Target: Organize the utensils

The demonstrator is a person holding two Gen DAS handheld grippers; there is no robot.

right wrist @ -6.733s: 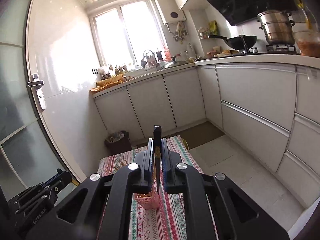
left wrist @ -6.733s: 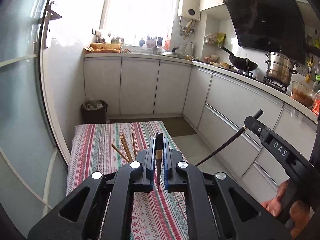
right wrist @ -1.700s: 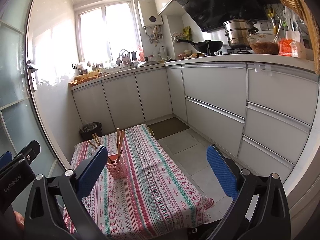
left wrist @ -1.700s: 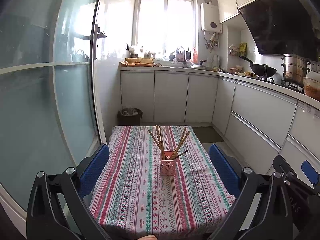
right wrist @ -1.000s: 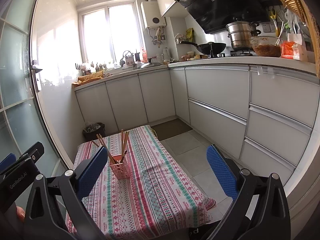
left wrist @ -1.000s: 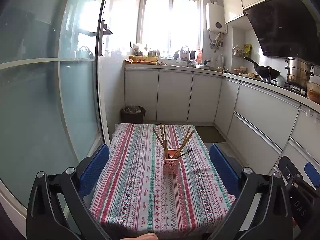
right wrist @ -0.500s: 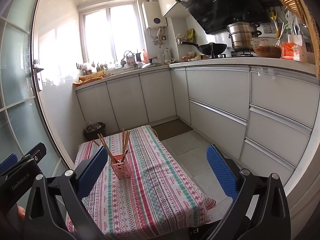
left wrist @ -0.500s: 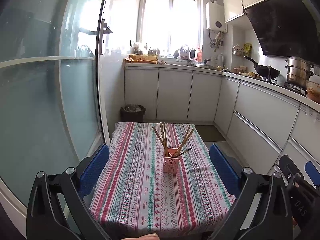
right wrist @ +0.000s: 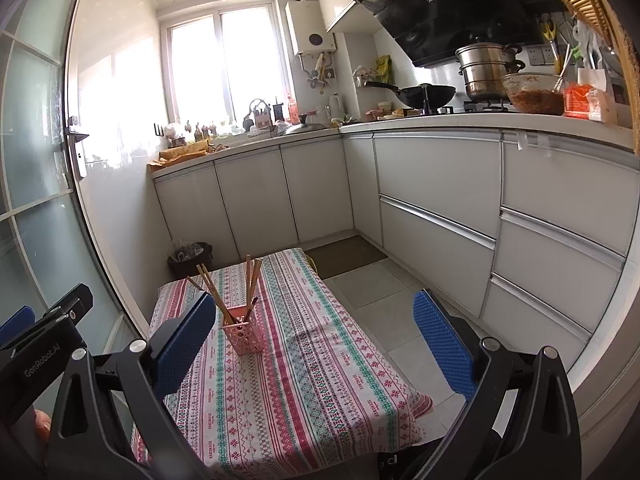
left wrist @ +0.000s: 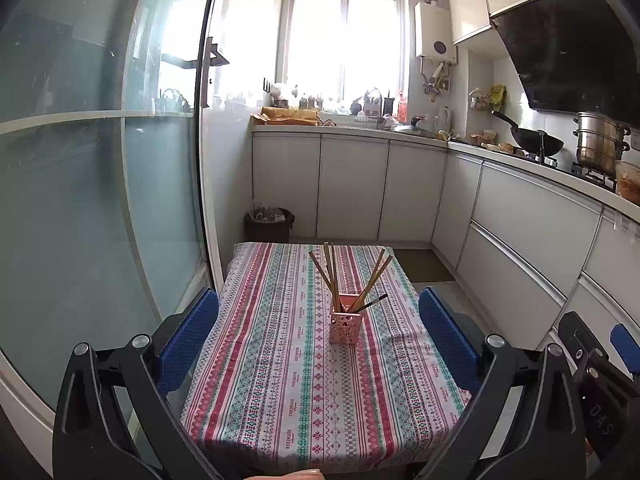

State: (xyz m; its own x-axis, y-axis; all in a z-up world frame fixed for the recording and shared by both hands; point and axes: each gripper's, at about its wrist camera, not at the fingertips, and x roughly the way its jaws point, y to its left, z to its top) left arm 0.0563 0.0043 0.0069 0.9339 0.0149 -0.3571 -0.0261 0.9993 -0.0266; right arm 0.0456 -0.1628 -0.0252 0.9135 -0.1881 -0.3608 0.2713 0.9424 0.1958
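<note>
Holding both tools back from the near edge of the table, we have the left gripper [left wrist: 318,334] spread wide with nothing between its blue pads [left wrist: 188,338], and the right gripper [right wrist: 312,340] spread just as wide and equally empty. Ahead of us, on the striped tablecloth [left wrist: 280,380], the pink perforated holder [left wrist: 344,327] stands upright near the middle of the table, well apart from both tools, with the wooden chopsticks [left wrist: 330,276] fanned out of its top and one dark-tipped utensil [left wrist: 370,303] leaning low to the right. Beyond the table we see a dark waste bin [left wrist: 269,225] on the floor against the white cabinets [left wrist: 352,188], and farthest off the bright window [left wrist: 344,48].
</note>
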